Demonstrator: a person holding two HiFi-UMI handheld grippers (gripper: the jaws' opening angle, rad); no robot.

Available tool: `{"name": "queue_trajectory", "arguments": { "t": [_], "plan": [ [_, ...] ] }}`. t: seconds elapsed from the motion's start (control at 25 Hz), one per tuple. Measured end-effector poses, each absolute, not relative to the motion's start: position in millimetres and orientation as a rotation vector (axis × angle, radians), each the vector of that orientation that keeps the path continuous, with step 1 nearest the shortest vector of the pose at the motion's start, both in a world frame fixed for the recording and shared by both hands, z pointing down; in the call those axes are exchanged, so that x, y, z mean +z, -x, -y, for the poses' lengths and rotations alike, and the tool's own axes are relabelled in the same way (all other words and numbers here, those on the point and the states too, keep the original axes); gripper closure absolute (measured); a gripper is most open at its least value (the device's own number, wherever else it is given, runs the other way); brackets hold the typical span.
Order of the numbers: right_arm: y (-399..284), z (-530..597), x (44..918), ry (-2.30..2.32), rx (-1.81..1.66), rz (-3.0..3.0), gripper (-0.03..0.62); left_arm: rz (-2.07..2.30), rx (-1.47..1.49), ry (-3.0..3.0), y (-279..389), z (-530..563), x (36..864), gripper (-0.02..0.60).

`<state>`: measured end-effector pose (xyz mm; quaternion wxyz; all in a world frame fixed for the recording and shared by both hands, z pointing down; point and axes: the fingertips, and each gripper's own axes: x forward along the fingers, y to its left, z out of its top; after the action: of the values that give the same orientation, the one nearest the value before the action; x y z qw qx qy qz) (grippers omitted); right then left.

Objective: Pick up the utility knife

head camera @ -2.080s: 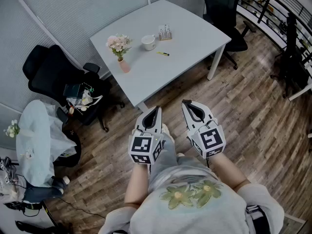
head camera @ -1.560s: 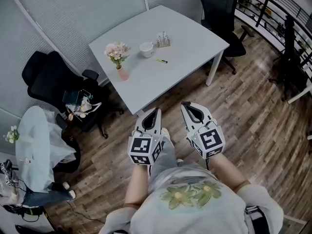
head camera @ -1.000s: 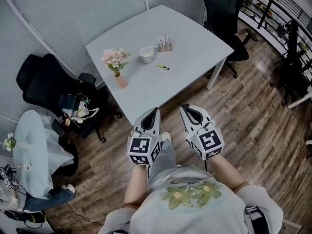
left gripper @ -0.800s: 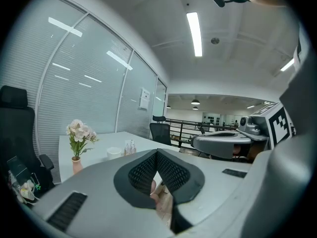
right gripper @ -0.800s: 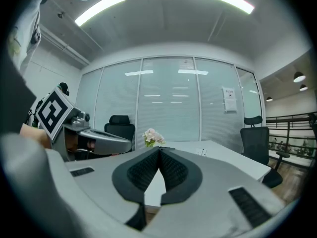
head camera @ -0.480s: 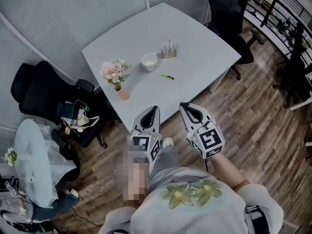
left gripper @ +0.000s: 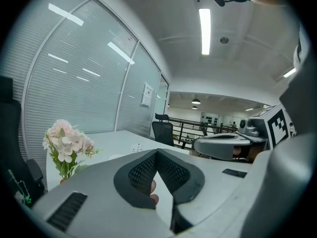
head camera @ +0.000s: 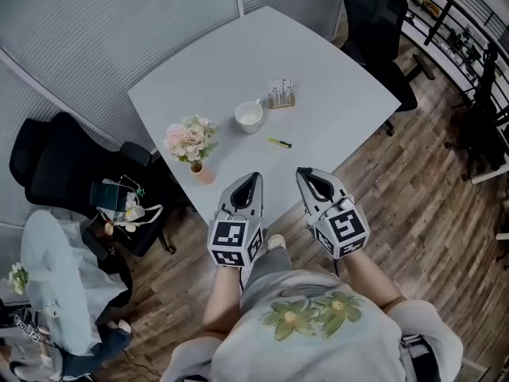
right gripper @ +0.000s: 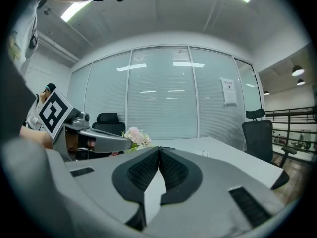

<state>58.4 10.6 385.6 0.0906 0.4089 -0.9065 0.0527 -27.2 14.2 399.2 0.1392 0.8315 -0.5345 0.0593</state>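
Two empty grippers, jaws together: left gripper (head camera: 252, 180) and right gripper (head camera: 305, 173) hover side by side over the desk's (head camera: 238, 62) near corner, presumably mid-approach; knife (head camera: 278, 142) lies ahead, by the right edge, untouched

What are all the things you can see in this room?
table: one, white, middle of the room
flowers: one bunch, pink, in a vase near the table's left edge
cup: one, white, mid-table
small rack: one, pale, beside the cup
utility knife: one, yellow, on the table right of the flowers
office chairs: two, black, left of the table and past its far side
left gripper: one, grey, shut, empty, by the table's near edge
right gripper: one, grey, shut, empty, beside the left one
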Motion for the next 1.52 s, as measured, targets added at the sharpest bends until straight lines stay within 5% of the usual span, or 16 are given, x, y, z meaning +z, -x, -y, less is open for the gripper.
{"name": "queue_trajectory", "arguments": {
  "t": [0.32,1.16,1.52],
  "plan": [
    [-50,22,382,-1.265,0.153,2.690,0.589,1.511,0.167,-2.440,40,18,396,0.581],
    [-34,90,389,-1.164,0.119,2.755,0.437,1.458,0.141,-2.407,51,79,412,0.581],
    [-38,129,409,-1.124,0.142,2.731,0.437,1.409,0.204,-2.385,48,112,437,0.581]
  ]
}}
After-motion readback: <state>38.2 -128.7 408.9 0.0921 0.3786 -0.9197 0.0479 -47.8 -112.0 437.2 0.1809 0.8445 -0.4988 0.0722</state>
